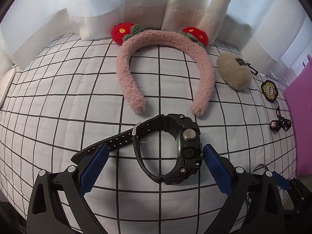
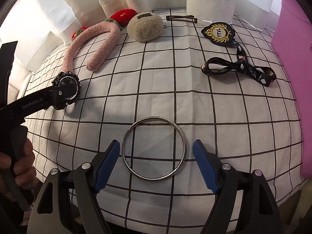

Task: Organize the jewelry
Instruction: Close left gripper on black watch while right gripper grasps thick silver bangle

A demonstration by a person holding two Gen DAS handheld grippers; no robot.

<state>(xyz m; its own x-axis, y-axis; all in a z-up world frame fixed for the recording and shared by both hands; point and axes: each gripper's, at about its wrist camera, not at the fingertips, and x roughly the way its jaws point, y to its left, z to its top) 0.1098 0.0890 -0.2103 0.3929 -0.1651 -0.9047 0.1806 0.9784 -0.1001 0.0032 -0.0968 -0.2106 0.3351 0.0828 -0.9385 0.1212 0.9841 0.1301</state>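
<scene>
A black digital watch [image 1: 187, 142] lies on its side on the checked cloth [image 1: 58, 97]. My left gripper [image 1: 156, 146] stands open around it. One blue pad [image 1: 93, 167] sits over the strap and the other is just clear of the case. In the right wrist view the watch [image 2: 68, 89] is at the left under that gripper's black finger [image 2: 29, 103]. A thin silver bangle [image 2: 154, 118] lies flat on the cloth. My right gripper [image 2: 157, 143] is open astride it, pads apart from the ring on both sides.
A pink fleece headband [image 2: 101, 56] with red strawberries, a beige plush pad [image 2: 145, 27], a brown hair clip [image 2: 181, 18], a black "TTVL" badge [image 2: 218, 33] and a black ribbon strap [image 2: 239, 71] lie farther back. A pink box [image 2: 292, 78] stands at the right. White curtains hang behind.
</scene>
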